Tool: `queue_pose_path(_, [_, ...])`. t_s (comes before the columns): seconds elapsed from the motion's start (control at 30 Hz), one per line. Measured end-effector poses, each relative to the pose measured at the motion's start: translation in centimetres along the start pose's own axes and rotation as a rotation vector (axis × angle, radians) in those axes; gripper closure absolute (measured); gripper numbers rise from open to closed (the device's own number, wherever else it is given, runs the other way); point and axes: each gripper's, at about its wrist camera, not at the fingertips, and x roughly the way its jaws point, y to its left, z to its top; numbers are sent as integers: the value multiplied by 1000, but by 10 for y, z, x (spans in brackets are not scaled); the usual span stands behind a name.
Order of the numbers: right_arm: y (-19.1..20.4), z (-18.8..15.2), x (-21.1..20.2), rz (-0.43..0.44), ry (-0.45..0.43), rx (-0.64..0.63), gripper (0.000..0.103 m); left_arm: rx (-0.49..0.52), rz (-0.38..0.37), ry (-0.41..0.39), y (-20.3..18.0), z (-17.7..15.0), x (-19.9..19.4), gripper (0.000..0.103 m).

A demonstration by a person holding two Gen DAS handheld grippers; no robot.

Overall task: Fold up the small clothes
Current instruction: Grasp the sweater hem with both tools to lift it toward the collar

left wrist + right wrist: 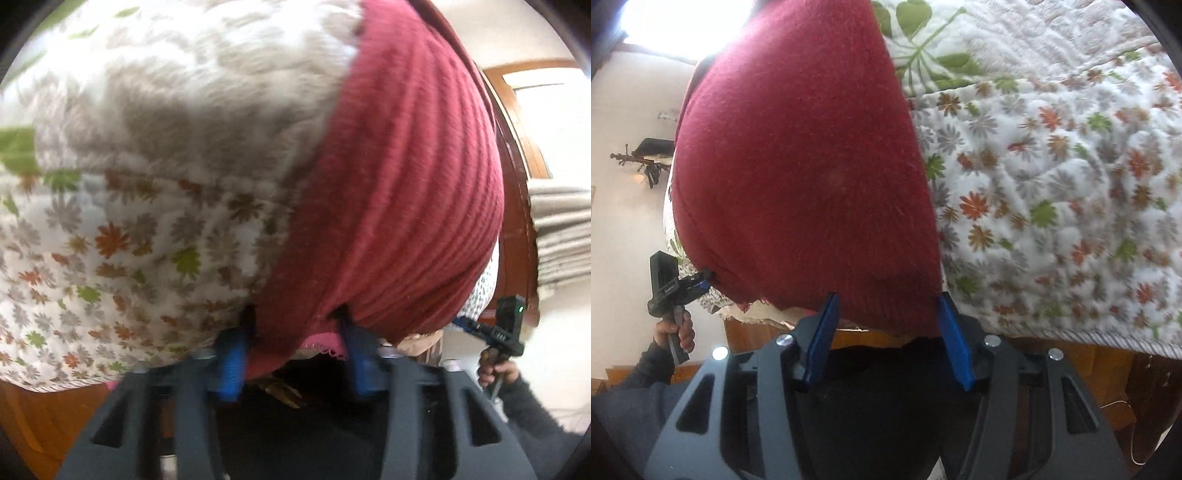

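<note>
While no writing can be read, a maroon garment point(399, 206) is spread on the quilt point(1071, 192), left gripper point(295, 325) and right gripper point(886, 306) jaws wide apart, hem lying between, grip cannot be told.

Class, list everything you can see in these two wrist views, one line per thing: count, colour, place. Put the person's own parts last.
Garment: one, dark red ribbed knit, lying on the quilt, near edge between both claws.
Quilt: one, white with orange, green, grey flowers, covering the bed.
Bed frame: one, brown wood, beside the quilt.
Left claw: one, black with blue pads, open around the garment's edge.
Right claw: one, same colours, open at the hem.
</note>
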Motion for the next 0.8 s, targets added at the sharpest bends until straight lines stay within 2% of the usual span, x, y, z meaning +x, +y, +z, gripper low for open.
queue_pose_path(0.03, [2, 1, 3, 8, -1, 3, 44, -14, -12, -13, 2, 1, 0, 25])
queue_pose_path(0.07, [3, 1, 5, 23, 0, 6, 44, -22, -23, -23, 2, 0, 2, 26])
queue_pose_path(0.1, [6, 1, 8, 51, 10, 12, 46, -19, -23, -12, 0, -1, 4, 38])
queue_pose_path(0.13, [5, 0, 10, 81, 22, 17, 52, -10, -24, 7, 0, -5, 7, 73])
queue_pose_path(0.17, [8, -2, 13, 114, 39, 20, 58, 4, -26, 41, -4, -10, 12, 87])
queue_pose_path(0.2, [21, -1, 18, 116, 45, 15, 59, 18, -19, 59, -5, -13, 12, 94])
queue_pose_path(0.3, [17, -6, 20, 106, 32, 30, 59, 13, -35, 62, -3, -10, 10, 92])
queue_pose_path(0.37, [7, -9, 23, 101, 24, 70, 52, -15, -24, 60, 2, -5, 8, 82])
queue_pose_path(0.4, [3, -11, 26, 98, 21, 79, 51, -32, -14, 52, 5, -3, 7, 58])
queue_pose_path(0.43, [0, -14, 28, 97, 19, 89, 51, -46, 3, 34, 8, -1, 4, 41])
queue_pose_path(0.5, [1, -19, 31, 117, 20, 87, 51, -56, -2, 5, 11, 4, -1, 36])
queue_pose_path(0.57, [8, -20, 36, 115, 16, 62, 51, -66, 0, 13, 13, 7, -1, 35])
queue_pose_path(0.6, [13, -21, 39, 107, 11, 51, 51, -60, 5, 18, 12, 8, 0, 37])
queue_pose_path(0.67, [20, -20, 45, 112, 7, 41, 51, -41, 18, 48, 8, 5, 5, 61])
queue_pose_path(0.7, [25, -19, 46, 129, 18, 43, 53, -37, 17, 68, 10, 5, 10, 91])
queue_pose_path(0.77, [37, -22, 52, 184, 59, 19, 72, -31, 9, 89, 9, -1, 9, 94])
queue_pose_path(0.8, [44, -24, 54, 193, 72, -2, 72, -25, -1, 86, 9, -2, 7, 95])
